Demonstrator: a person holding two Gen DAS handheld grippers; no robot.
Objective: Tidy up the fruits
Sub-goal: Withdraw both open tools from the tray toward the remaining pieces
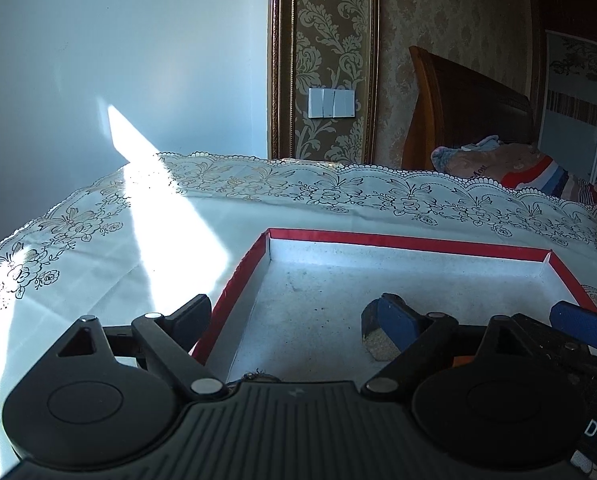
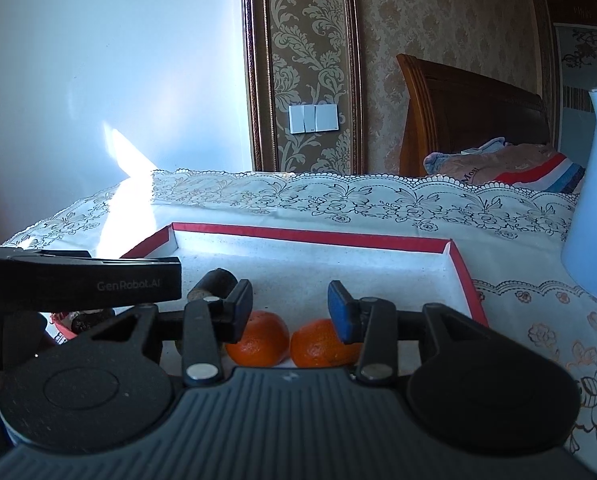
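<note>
tray [image 2: 310, 236]: shallow, red rim, white speckled floor; sits on the table [image 2: 518, 320] on a lace-patterned cloth. Long axis runs left-right across both views, far rim facing the wall.
oranges: two, side by side inside the tray near its front edge, close together; contact between them not clear. Left orange [image 2: 258, 340], right orange [image 2: 318, 344]. Round, no clear long axis; stem ends not readable.
right tongs [image 2: 290, 306]: narrow gap, nothing gripped. Blue pads hang just above and behind the two oranges, one pad over each; not pressing on either. Pointing toward the far rim, tilted slightly down.
left tongs [image 1: 294, 316]: wide apart, empty. One finger outside the tray's left rim, the other over the tray floor. In the right view its body sits at the left edge, over the tray's left front corner.
dark lump [image 1: 374, 336]: on the tray floor by the left tongs' blue pad; can't identify.
blue vase [image 2: 594, 200]: on the table, right of the tray, well apart from the oranges.
</note>
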